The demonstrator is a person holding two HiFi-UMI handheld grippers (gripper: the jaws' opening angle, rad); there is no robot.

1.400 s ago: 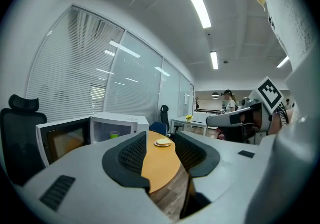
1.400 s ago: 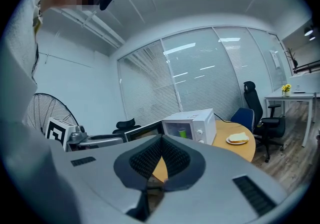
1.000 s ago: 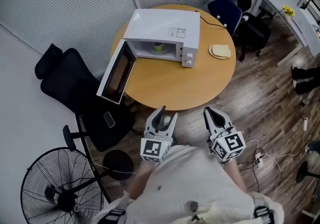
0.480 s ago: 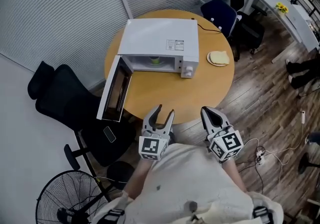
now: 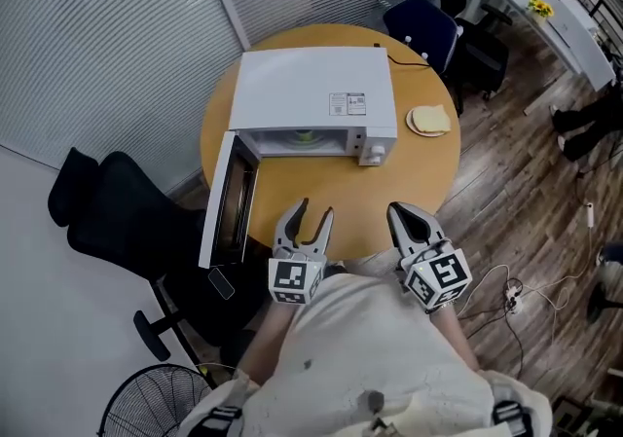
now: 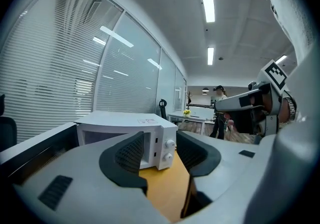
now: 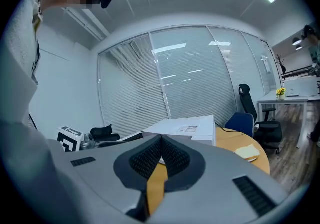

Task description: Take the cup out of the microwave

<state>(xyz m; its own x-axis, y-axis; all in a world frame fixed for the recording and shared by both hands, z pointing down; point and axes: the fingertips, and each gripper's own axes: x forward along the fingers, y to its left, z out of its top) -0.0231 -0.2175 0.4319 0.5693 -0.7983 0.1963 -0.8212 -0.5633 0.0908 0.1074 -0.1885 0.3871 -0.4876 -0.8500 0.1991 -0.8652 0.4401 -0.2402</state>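
Note:
The white microwave [image 5: 311, 94] stands on the round wooden table [image 5: 331, 187] with its door [image 5: 230, 213] swung open to the left. A green cup [image 5: 306, 135] shows inside the cavity. My left gripper [image 5: 312, 211] hangs over the table's near edge, in front of the microwave; its jaws are opening and nothing is between them. The left gripper view has the microwave [image 6: 131, 133] straight ahead beyond the left gripper [image 6: 160, 150]; the cup is hidden there. My right gripper [image 5: 404, 213] is beside it, shut and empty. The right gripper [image 7: 161, 144] looks toward the microwave [image 7: 186, 128].
A small plate with a yellow piece [image 5: 429, 121] lies on the table to the right of the microwave. A black office chair [image 5: 117, 221] stands to the left, a blue chair [image 5: 421, 22] behind the table, a fan [image 5: 156, 406] at lower left. A person [image 6: 219, 113] stands far off.
Both grippers have moved forward to the table's near edge, and the microwave now lies closer. The left gripper's jaws have spread a little wider.

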